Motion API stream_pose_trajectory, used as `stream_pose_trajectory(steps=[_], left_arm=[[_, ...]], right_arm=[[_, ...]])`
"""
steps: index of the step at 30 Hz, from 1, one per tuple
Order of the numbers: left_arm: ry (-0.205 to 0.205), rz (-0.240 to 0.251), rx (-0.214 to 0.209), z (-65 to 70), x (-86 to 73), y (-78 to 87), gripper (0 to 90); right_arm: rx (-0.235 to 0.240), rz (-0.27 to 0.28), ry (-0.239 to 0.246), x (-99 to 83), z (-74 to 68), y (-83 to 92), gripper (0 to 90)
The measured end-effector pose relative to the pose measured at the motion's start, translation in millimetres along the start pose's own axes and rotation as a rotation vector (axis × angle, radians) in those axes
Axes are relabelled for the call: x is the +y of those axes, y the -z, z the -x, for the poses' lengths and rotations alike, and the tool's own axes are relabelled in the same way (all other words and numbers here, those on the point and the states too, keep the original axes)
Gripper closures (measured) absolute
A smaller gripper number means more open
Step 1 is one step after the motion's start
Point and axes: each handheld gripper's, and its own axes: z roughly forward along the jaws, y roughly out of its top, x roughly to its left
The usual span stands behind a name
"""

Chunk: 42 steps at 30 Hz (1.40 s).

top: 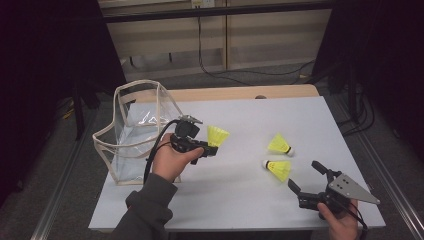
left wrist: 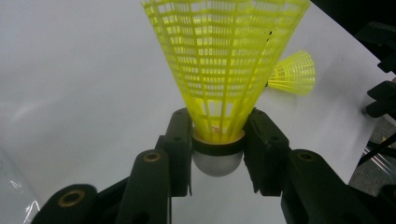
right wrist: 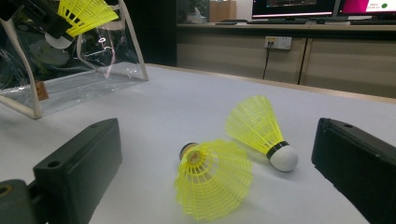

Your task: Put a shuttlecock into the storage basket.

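Observation:
My left gripper (top: 212, 147) (left wrist: 217, 142) is shut on a yellow plastic shuttlecock (top: 218, 135) (left wrist: 224, 70). Its jaws pinch the white cork base, and the skirt points away from them, above the white table (top: 240, 200). Two more yellow shuttlecocks (top: 280, 144) (top: 279, 169) lie on their sides at the middle right of the table. My right gripper (top: 306, 176) (right wrist: 217, 156) stands open near the front right edge, facing those two shuttlecocks (right wrist: 212, 179) (right wrist: 261, 126), which lie just beyond its jaws.
A clear plastic bag with cream trim (top: 135, 135) (right wrist: 70, 70) stands upright at the table's left, just behind my left hand. A wooden strip (top: 235, 93) runs along the far edge of the table. Cabinets and cables lie beyond it.

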Motion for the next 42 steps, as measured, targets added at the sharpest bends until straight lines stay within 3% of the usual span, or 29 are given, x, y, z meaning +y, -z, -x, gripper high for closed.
stream_pose_trajectory(steps=[29,42], left_arm=[[0.038,0.023,0.043,-5.8,14.2,2.8,64.4],[0.019,0.014,0.069,-4.3,22.9,11.6,64.4]], right_arm=[[-0.001,0.008,0.000,1.2,0.6,1.1,1.6],[-0.002,0.011,0.001,1.7,1.1,1.8,1.5]])
